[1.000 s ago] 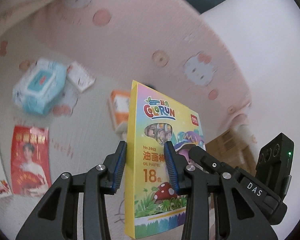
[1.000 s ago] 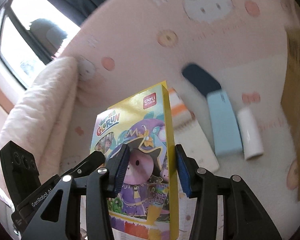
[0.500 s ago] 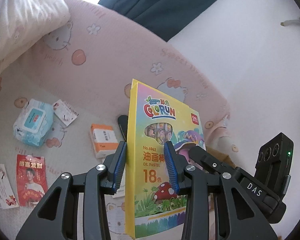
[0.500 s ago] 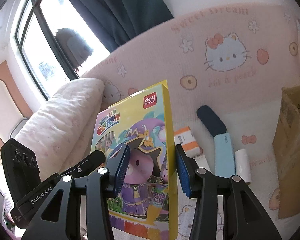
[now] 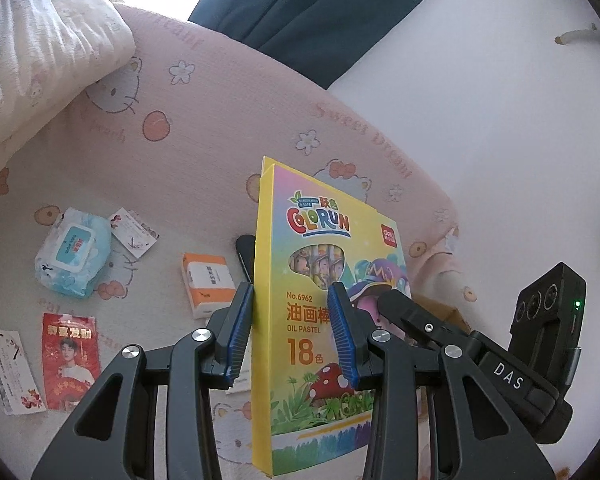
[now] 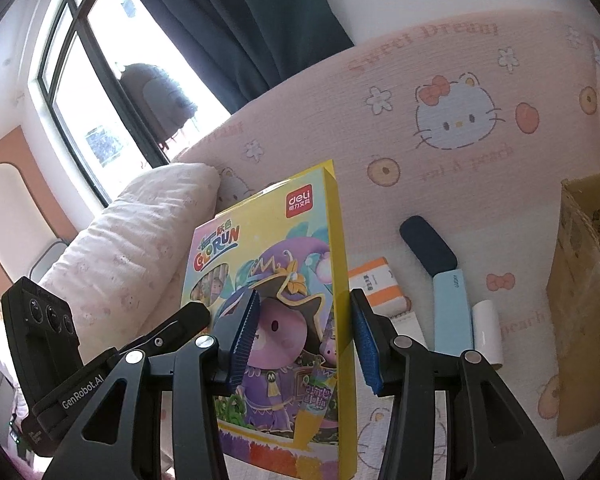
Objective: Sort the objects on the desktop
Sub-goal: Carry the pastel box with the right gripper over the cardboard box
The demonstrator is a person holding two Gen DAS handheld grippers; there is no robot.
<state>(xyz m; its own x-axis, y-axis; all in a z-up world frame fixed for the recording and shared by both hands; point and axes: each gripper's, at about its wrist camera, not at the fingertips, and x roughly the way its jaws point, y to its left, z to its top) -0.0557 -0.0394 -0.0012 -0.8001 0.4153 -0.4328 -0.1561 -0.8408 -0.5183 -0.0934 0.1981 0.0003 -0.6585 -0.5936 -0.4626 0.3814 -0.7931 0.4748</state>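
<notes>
Box, yellow cardboard, 18 oil pastels (image 5: 320, 320): upright, lifted off the pink cartoon-print bedspread (image 5: 204, 128), pinched on opposite edges by left gripper (image 5: 292, 332) and right gripper (image 6: 300, 340). Below: wet-wipes pack (image 5: 74, 252), orange tissue packet (image 5: 208, 284); brown carton (image 6: 584, 300), apparently at the right edge.

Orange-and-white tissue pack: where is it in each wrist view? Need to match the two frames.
Left wrist: the orange-and-white tissue pack lies left of centre on the bed sheet, just left of the oil pastel box.
Right wrist: the pack lies right of centre, just right of the box, partly behind the gripper finger.
Shared landmark: the dark blue case, seen in the left view as a sliver beside the box.
</notes>
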